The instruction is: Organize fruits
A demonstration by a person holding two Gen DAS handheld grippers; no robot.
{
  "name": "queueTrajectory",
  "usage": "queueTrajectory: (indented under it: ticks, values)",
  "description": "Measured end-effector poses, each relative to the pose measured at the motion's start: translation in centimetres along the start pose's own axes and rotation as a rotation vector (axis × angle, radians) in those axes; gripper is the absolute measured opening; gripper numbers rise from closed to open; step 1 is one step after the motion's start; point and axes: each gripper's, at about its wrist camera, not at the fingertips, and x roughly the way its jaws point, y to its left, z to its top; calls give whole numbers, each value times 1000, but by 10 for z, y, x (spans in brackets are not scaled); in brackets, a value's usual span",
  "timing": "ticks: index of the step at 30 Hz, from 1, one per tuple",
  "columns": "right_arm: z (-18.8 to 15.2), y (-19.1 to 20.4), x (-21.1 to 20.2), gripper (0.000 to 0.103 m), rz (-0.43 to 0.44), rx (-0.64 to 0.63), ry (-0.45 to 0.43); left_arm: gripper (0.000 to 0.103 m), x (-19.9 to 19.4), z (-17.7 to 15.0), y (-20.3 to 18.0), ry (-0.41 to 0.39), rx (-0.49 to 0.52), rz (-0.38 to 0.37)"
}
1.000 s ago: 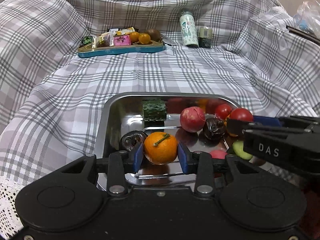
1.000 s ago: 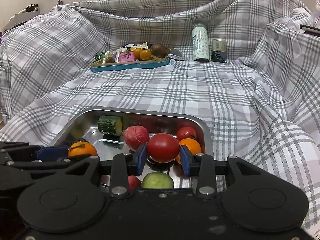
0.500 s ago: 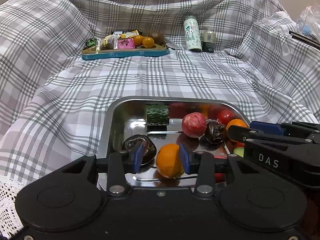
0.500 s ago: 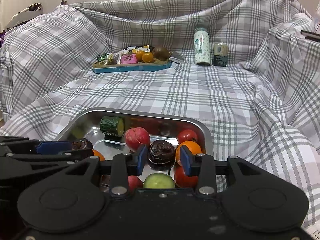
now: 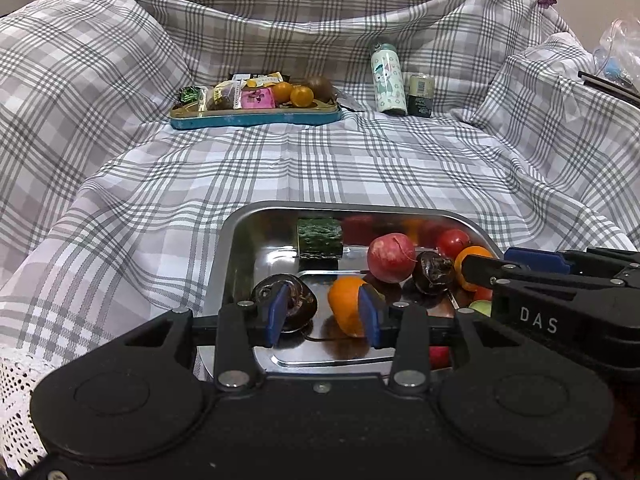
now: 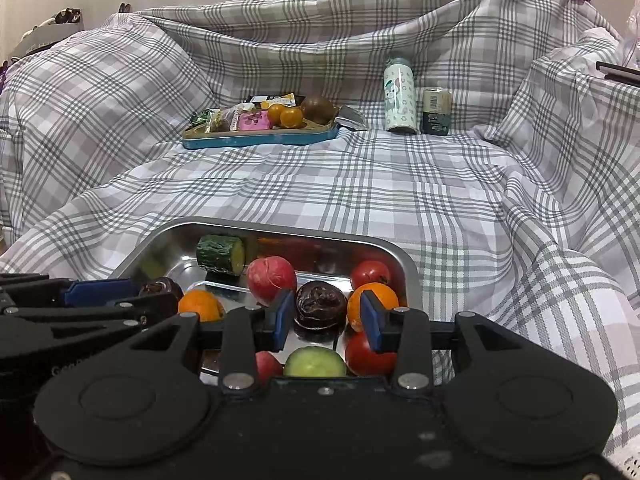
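A steel tray (image 5: pixel 226 248) on the plaid cloth holds mixed produce. In the left wrist view my left gripper (image 5: pixel 322 316) hangs open over its near left part. An orange (image 5: pixel 346 306) lies in the tray against the right pad, and a dark wrinkled fruit (image 5: pixel 294 300) sits behind the left pad. In the right wrist view my right gripper (image 6: pixel 326 317) is open over the tray (image 6: pixel 408 266). Another dark fruit (image 6: pixel 320 304) shows between its pads, and a red tomato (image 6: pixel 366 354) lies below the right pad. A cucumber chunk (image 6: pixel 220 255) and a red radish (image 6: pixel 272 274) rest further back.
At the back of the cloth a blue tray (image 5: pixel 256 118) carries snacks and small fruits. A patterned bottle (image 5: pixel 387 80) and a can (image 5: pixel 420 94) stand to its right. The cloth rises in folds on both sides. White lace (image 5: pixel 16 384) edges the near left.
The left gripper let go of the orange and the right one let go of the red tomato; both fruits now lie in the steel tray. Both grippers drew back slightly.
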Motion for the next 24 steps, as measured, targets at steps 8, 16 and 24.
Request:
queueTrajectory:
  ticks: [8, 16, 24]
  values:
    - [-4, -1, -4, 40, -3, 28, 25, 49, 0, -1, -3, 0, 22, 20]
    - [-11, 3, -11, 40, -12, 18, 21, 49, -1, -2, -5, -2, 34, 30]
    - [-9, -2, -9, 40, -7, 43, 26, 49, 0, -1, -4, 0, 23, 32]
